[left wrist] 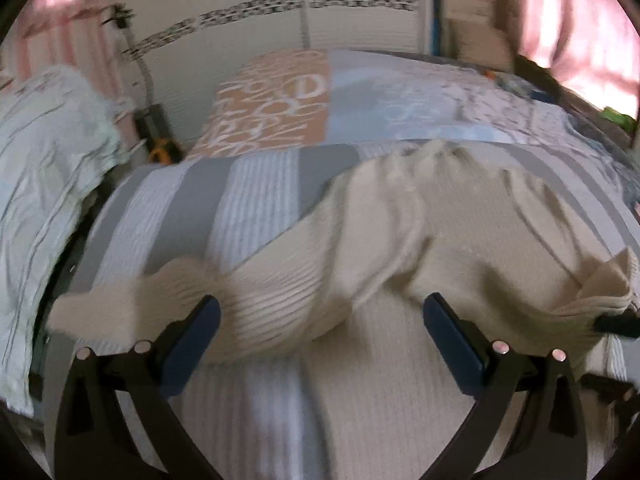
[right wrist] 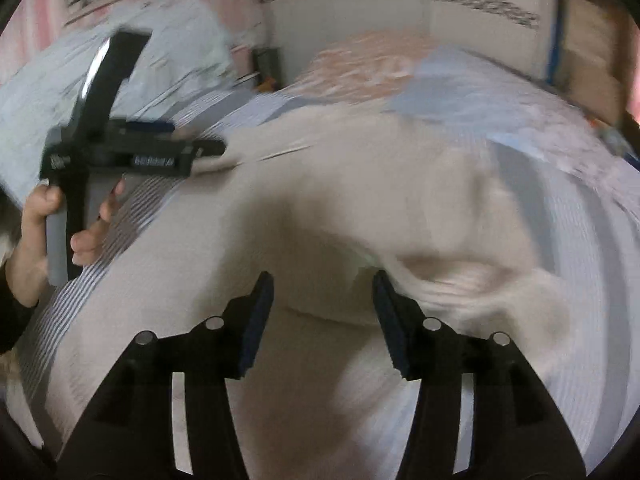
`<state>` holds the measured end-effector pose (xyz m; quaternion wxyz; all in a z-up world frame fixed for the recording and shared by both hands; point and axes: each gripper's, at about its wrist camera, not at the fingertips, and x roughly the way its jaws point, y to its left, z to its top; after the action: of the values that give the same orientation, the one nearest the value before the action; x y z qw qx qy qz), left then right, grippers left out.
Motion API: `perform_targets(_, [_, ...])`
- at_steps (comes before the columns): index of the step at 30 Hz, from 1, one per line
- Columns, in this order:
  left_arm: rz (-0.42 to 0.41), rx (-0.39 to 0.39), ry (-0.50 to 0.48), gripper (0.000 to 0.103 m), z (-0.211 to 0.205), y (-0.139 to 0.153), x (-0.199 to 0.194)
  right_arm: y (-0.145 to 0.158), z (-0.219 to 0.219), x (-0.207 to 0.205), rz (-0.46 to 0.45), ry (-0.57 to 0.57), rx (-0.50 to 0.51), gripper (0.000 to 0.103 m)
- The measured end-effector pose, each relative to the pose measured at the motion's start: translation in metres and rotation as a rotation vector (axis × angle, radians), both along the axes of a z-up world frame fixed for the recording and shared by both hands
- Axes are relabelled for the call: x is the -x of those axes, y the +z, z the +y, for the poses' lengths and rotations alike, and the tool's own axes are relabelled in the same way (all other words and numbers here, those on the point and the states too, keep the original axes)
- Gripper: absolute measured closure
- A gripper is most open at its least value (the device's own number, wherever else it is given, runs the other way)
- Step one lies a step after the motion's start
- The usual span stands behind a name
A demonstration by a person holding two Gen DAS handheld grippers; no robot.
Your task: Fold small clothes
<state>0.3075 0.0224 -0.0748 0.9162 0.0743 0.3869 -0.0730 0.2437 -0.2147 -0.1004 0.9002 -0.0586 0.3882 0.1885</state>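
Observation:
A cream ribbed garment (left wrist: pixel 400 232) lies rumpled across the striped grey and white bedspread (left wrist: pixel 256 200). My left gripper (left wrist: pixel 322 320) stands wide open just above the garment's near edge, with a twisted sleeve-like part (left wrist: pixel 120 312) running past its left finger. In the right wrist view the same garment (right wrist: pixel 360 184) fills the middle, heavily blurred. My right gripper (right wrist: pixel 324 304) has its fingers apart, and a raised fold of the cloth lies between the tips. Its black tip (left wrist: pixel 616 324) shows at the right edge beside a lifted corner. A hand (right wrist: pixel 44 216) holds the left gripper (right wrist: pixel 218 148) at the cloth's far edge.
A pale green crumpled cloth (left wrist: pixel 44 184) hangs at the left side of the bed. An orange and pale blue printed pillow (left wrist: pixel 312 96) lies at the far end against a white wall. Cardboard (left wrist: pixel 472 20) and pink curtains stand at the back right.

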Motion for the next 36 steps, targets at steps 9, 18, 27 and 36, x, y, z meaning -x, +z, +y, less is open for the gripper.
perform_targets(9, [0.175,0.005,-0.167,0.002,-0.060,-0.038,-0.049,0.011,-0.099,0.011,-0.044,-0.267,-0.040,0.051])
perform_targets(18, [0.132,-0.076,-0.281,0.068,-0.088,-0.039,-0.029,-0.014,-0.140,-0.002,0.016,-0.365,-0.013,0.052])
perform_targets(27, [0.100,0.012,-0.121,0.085,-0.041,-0.024,-0.041,-0.037,-0.167,-0.007,0.132,-0.451,-0.181,0.079])
perform_targets(36, [-0.014,0.094,0.055,0.085,0.014,0.000,-0.026,0.021,-0.121,-0.054,-0.096,-0.343,-0.081,0.090])
